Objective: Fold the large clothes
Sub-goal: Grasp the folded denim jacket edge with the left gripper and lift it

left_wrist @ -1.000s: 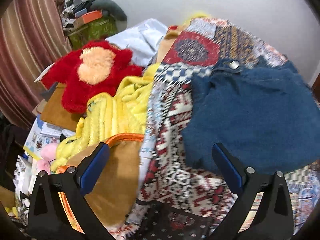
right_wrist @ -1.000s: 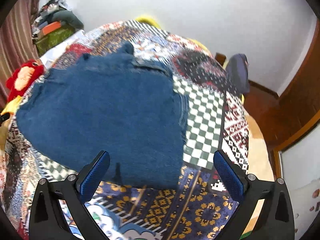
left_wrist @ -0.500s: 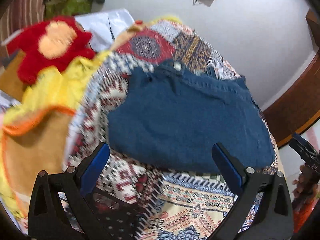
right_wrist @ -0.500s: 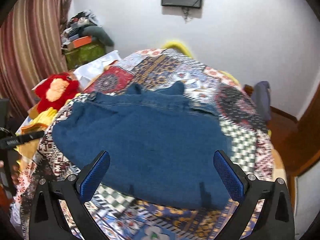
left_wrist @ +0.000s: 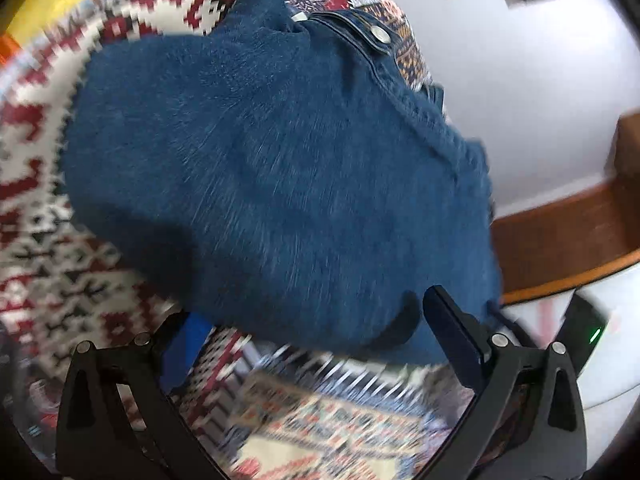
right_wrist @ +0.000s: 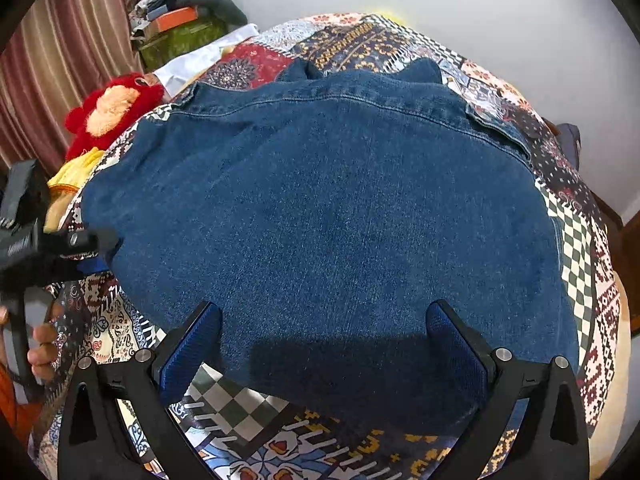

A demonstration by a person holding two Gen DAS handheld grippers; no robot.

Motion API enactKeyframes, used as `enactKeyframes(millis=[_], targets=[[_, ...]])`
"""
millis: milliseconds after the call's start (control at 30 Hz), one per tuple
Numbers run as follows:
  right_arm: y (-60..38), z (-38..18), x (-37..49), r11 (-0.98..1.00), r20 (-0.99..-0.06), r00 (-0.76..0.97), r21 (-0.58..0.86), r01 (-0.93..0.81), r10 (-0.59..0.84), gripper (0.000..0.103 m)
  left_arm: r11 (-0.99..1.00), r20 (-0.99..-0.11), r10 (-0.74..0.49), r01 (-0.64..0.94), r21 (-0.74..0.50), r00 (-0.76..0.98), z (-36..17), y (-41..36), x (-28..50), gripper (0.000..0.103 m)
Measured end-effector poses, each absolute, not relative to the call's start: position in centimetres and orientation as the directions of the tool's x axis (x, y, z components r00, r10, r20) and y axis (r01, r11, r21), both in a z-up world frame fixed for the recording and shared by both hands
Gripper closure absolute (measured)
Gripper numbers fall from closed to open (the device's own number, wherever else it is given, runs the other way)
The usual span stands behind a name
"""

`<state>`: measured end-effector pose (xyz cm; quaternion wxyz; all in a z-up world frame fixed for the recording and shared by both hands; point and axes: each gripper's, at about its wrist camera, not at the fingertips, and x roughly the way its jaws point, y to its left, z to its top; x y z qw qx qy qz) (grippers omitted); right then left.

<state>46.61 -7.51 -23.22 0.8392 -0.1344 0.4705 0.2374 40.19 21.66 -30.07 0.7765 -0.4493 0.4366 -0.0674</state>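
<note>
Patchwork bedspread (right_wrist: pixel 576 240) carries the denim jacket (right_wrist: pixel 320 220) lying crosswise — both gaping claws, left claw (left_wrist: pixel 312 328) and right claw (right_wrist: pixel 320 332), sit at its near hem.

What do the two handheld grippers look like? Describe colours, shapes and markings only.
Both the left gripper and the right gripper have matte black, triangulated finger frames with cut-out openings and silver round bolt heads at the joints. Each finger carries a flat blue textured pad. No cables show. Seen from the right wrist view, the left gripper's black body bears faint, unreadable white lettering.
</note>
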Motion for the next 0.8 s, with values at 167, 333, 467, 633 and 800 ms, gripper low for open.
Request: enactKeyframes(millis=[167,333,467,633,800], targets=[[-7.7,-23.2,46.6,0.851,-0.856,0.437,0.005,-0.525,0.276,0.0,0.55,-0.61,-0.441,-0.34,-0.763,0.658,-30.6,22.2,42.0,0.006],[-7.7,-22.8,46.5,0.857,-0.865,0.426,0.008,-0.516,0.264,0.0,0.599,-0.674,-0.316,-0.411,-0.687,0.667,-30.1,21.4,42.3,0.034],[-8.1,-22.1,45.8,0.855,-0.87,0.414,0.014,-0.519,0.266,0.0,0.632,-0.688,-0.256,-0.421,-0.651,0.679,-28.3,21.7,41.4,0.058],[-8.4,-20.4,44.6,0.849,-0.86,0.452,-0.043,-0.526,0.236,0.0,0.658,-0.663,-0.202,-0.402,-0.637,0.72,-24.7,21.5,40.7,0.071],[-8.4,-18.1,43.4,0.846,-0.843,0.481,-0.06,-0.53,0.241,0.0,0.737,-0.597,-0.166,-0.304,-0.604,0.785,-18.6,21.1,38.2,0.073]])
